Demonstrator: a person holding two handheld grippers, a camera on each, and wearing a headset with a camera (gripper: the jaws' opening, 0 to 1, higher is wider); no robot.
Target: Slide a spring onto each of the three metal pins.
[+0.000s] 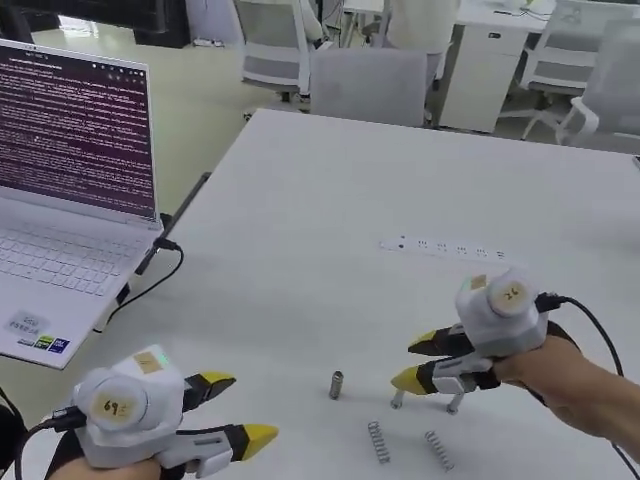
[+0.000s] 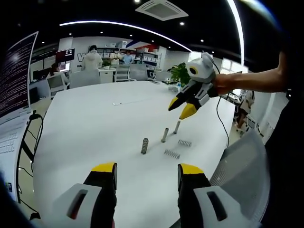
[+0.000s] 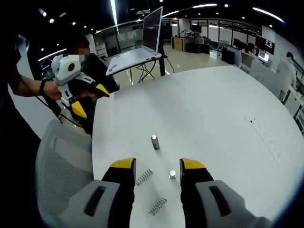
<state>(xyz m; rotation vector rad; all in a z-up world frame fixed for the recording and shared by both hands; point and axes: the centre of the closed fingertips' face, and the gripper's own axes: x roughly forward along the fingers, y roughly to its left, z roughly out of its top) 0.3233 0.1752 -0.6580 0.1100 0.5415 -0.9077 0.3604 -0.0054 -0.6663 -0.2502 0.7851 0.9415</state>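
We log three metal pins standing on the white table (image 1: pixel 300 190), toward its near edge.

- The leftmost pin (image 1: pixel 336 384) already has a spring coiled around it.
- The middle pin (image 1: pixel 397 400) and the right pin (image 1: pixel 455 403) stand upright and bare.
- Two springs lie flat closer to the near edge. The first loose spring (image 1: pixel 378 441) and the second loose spring (image 1: pixel 438 449) are apart from each other and from the pins.

Right gripper (image 1: pixel 410 362): the jaws are parted wide and grasp nothing. It hangs just over the two bare pins, lower tip near the middle pin. In the right gripper view we see one bare pin end-on between the jaw tips.

Left gripper (image 1: pixel 240 407): the jaws are parted wide and empty. It is by the near edge toward the left, well apart from the pins.

An open laptop (image 1: pixel 70 200) sits beyond the left edge. A power strip (image 1: pixel 440 247) lies further in toward the far edge.
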